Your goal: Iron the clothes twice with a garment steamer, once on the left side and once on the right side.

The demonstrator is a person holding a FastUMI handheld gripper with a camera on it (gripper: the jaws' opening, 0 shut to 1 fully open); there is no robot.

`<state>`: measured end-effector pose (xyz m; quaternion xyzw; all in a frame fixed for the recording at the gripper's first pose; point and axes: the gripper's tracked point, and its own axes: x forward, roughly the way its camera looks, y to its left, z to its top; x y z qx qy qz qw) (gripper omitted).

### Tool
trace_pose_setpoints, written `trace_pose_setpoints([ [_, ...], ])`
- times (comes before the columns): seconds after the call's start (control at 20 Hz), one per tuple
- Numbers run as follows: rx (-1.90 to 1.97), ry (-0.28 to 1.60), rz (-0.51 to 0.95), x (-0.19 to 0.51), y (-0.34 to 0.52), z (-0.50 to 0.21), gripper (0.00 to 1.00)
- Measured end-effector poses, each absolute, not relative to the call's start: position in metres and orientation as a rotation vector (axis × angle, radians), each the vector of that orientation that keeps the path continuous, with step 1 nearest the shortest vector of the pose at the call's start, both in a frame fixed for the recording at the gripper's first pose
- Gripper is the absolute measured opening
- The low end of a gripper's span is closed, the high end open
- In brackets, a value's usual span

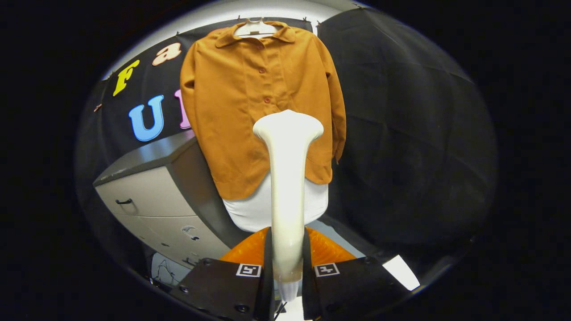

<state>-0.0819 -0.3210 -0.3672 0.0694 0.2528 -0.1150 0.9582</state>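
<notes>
An orange-brown buttoned shirt (250, 102) hangs on a white hanger (255, 29) against the booth wall, with a white garment (263, 207) showing below its hem. My gripper (287, 263) is shut on the handle of a cream-white garment steamer (287, 178). The steamer stands straight up from between the fingers, and its flared head (288, 125) sits in front of the shirt's lower middle, just right of the button line. Whether the head touches the cloth cannot be told.
A grey cabinet with drawers (151, 196) stands to the left of the shirt, close to its left sleeve and hem. Black cloth wall (410, 147) runs behind and to the right of the shirt.
</notes>
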Motion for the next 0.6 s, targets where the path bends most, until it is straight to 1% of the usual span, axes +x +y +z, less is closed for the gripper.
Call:
trace_pose_setpoints([
  [0.4, 0.101, 0.273, -0.149, -0.032, -0.263, -0.224, 0.28],
  [0.6, 0.080, 0.186, -0.109, -0.010, -0.226, -0.160, 0.28],
])
